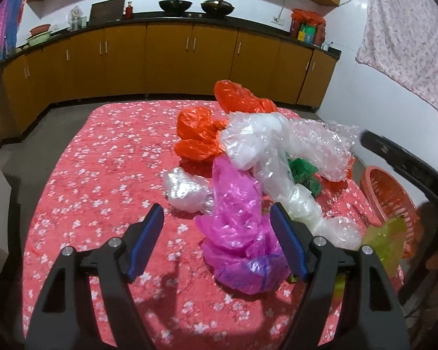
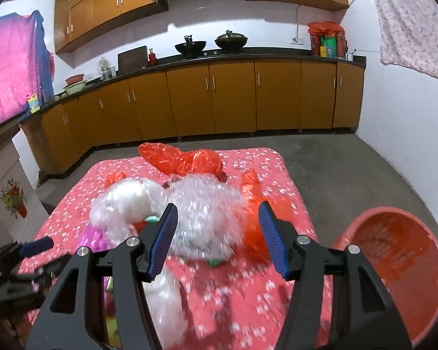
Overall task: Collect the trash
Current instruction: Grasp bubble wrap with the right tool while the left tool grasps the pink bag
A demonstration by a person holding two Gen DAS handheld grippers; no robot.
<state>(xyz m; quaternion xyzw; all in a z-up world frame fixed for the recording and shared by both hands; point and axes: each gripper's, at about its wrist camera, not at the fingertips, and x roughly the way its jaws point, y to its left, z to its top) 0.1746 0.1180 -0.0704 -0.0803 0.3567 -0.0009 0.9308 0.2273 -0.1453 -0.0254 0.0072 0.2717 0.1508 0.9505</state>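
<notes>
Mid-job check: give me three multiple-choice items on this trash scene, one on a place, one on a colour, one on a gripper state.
1. Where is the round red plastic basket?
A. on the kitchen counter
B. on the floor right of the table
C. on the table

2. What colour is the crumpled plastic bag nearest the left gripper?
A. magenta
B. black
C. blue

3. How do the right gripper jaws stand?
A. shut on a bag
B. open, holding nothing
C. out of view

Answers: 1 B, it sits on grey floor beside the floral-clothed table. 2 A, pink-purple film lies between the fingers. 3 B, blue pads stand wide apart.
</notes>
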